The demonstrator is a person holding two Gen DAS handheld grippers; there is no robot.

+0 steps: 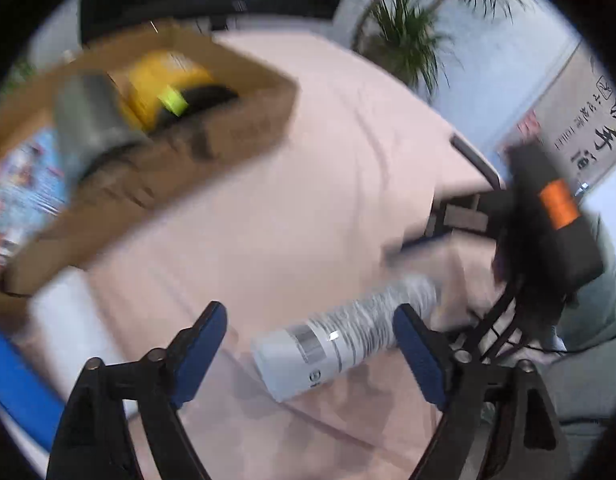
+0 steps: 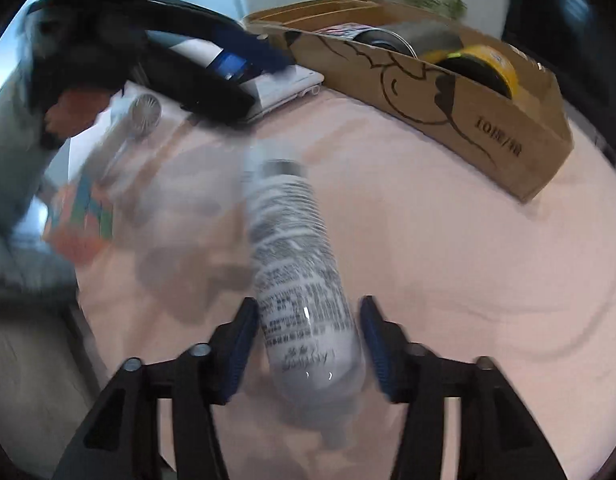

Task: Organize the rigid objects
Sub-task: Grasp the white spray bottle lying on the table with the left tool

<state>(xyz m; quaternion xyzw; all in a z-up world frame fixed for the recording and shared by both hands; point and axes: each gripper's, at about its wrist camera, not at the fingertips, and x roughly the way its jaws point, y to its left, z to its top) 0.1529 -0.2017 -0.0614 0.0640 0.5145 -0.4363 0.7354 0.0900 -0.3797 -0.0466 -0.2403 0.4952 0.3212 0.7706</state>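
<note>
A white bottle [image 2: 303, 300] with black print lies on the pink tablecloth [image 2: 448, 260]. My right gripper [image 2: 305, 344] is open with its blue pads [image 2: 239, 344] on either side of the bottle's lower body, small gaps showing. In the left wrist view the same bottle [image 1: 344, 336] lies between my open, empty left gripper [image 1: 308, 344] fingertips, nearer the right pad [image 1: 418, 356]. The right gripper's black body with an orange tag [image 1: 556, 204] stands behind the bottle. A cardboard box [image 2: 488, 120] holds a yellow tape roll [image 2: 480, 64] and a grey cylinder [image 1: 91, 120].
A colourful cube [image 2: 83, 216] and a small white fan [image 2: 141, 114] lie at the left of the cloth. A white laptop-like device [image 2: 283, 88] sits by the box. A potted palm [image 1: 408, 32] and a chair [image 1: 476, 160] stand beyond the table edge. Both views are motion-blurred.
</note>
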